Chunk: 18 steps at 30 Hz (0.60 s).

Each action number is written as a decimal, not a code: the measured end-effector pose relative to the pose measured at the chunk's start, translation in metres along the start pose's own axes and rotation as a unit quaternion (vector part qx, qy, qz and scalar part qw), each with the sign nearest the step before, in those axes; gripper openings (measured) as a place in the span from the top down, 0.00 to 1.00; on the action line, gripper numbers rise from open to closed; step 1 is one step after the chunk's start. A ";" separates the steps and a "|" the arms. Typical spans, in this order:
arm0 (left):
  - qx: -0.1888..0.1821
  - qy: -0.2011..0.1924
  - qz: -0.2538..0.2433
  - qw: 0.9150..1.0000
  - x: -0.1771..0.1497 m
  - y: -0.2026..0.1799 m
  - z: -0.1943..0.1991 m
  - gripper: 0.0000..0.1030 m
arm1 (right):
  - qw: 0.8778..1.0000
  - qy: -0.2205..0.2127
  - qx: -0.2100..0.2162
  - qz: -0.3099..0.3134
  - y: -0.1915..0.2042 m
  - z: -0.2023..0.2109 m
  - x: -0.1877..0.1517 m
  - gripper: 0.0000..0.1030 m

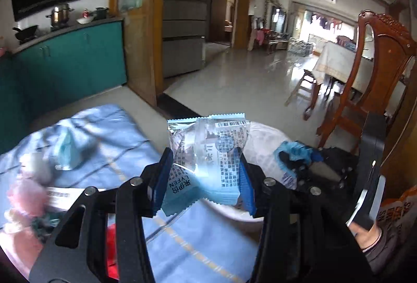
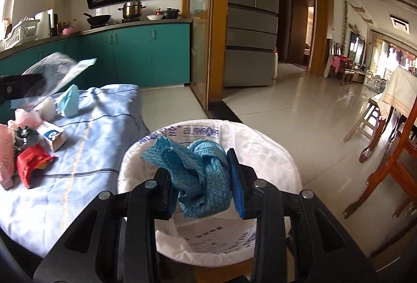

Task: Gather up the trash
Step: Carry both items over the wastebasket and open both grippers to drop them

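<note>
A: Right claw status?
B: Clamped on a crumpled blue cloth, held directly over the white-lined bin. Cloth hangs between the pads, above the liner, not touching it as far as I can see.
A: Left claw?
B: Gripping clear snack wrappers with a barcode, looks like two. Held at the bin's near-left rim, partly over the bench edge.
A: Bin location?
B: Just beside the bench, which is covered in a blue striped cloth.
A: Remaining trash relative to bin?
B: All left of it on the bench. Red packet and small white-blue box nearest; pink bag and light blue tissue wad farther back. Left-edge items are blurred in the left wrist view.
A: Right of bin?
B: Wooden chair.
</note>
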<state>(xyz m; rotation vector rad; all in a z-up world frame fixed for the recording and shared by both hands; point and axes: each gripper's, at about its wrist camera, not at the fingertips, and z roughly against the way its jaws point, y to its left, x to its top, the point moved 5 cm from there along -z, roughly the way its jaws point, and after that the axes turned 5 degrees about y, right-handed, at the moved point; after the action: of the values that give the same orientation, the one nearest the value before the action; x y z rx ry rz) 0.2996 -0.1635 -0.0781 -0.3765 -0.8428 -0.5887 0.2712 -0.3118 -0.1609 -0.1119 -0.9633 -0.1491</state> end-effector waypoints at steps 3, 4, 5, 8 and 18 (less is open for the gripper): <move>-0.059 0.034 0.029 0.997 -0.001 -0.009 -0.043 0.50 | 0.999 -0.003 -0.032 0.005 -0.007 -0.008 -0.003 0.67; -0.077 0.053 0.039 0.995 -0.002 -0.013 -0.062 0.48 | 0.999 -0.001 -0.044 0.003 -0.010 -0.011 -0.005 0.67; -0.084 0.068 0.040 0.993 -0.002 -0.016 -0.079 0.46 | 0.999 0.006 -0.049 -0.001 -0.013 -0.014 -0.006 0.67; -0.078 0.078 0.033 0.993 0.003 -0.018 -0.106 0.24 | 0.998 0.015 -0.052 -0.018 -0.022 -0.017 -0.009 0.67; 0.161 -0.045 0.052 0.985 0.013 0.062 0.002 0.15 | 0.998 0.021 -0.043 -0.031 -0.025 -0.017 -0.008 0.60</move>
<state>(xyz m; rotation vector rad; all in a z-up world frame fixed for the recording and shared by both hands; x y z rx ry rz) 0.3434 -0.1186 -0.0713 -0.1517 -0.9813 -0.3320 0.2758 -0.3385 -0.1762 -0.1581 -0.9198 -0.2485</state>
